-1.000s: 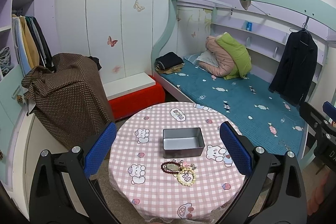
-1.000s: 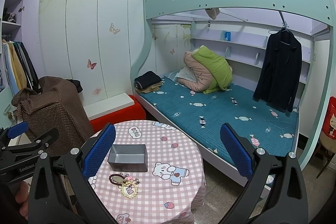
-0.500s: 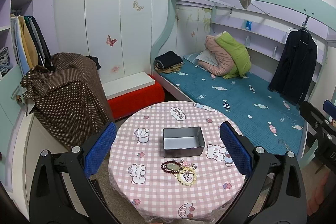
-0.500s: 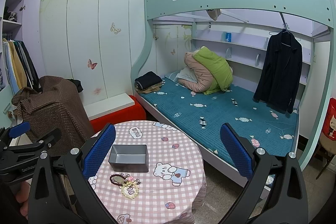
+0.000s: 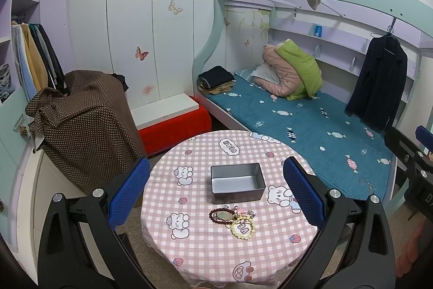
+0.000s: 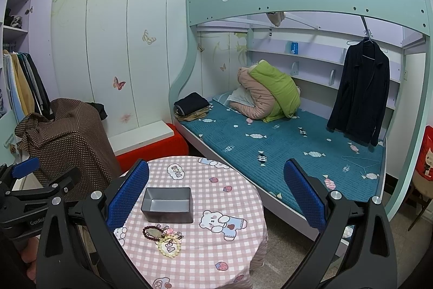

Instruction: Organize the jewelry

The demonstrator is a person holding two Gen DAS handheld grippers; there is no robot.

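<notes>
The jewelry lies in a small heap on the round checked table (image 5: 205,256): a dark red bead bracelet (image 5: 221,216) around a pale pendant, a cream bead bracelet (image 5: 242,228) touching it at about 4 o'clock, and a tangle of small pink charms (image 5: 243,212) between them. Just beyond, at 12 o'clock from the heap, stands the empty grey metal tin (image 5: 237,182).

Both tongs hang high above the table, well apart from everything. The left gripper (image 5: 216,197) has its blue pads spread wide and holds nothing; the right gripper (image 6: 216,197) is likewise wide apart and empty.

The main risk is the tangle — the pieces touch and overlap, so pinching one strand may drag the others along and spill them short of the tin. Beads are round and slippery, so a shallow pinch could let a strand slide out.

The heap sits nearer the 6 o'clock edge than the centre — a sideways nudge could roll beads off the cloth. Above the table there is free room to descend; the bed (image 6: 284,142) crowds 3 o'clock and a brown dotted covered object (image 5: 86,121) stands at 9 o'clock.
</notes>
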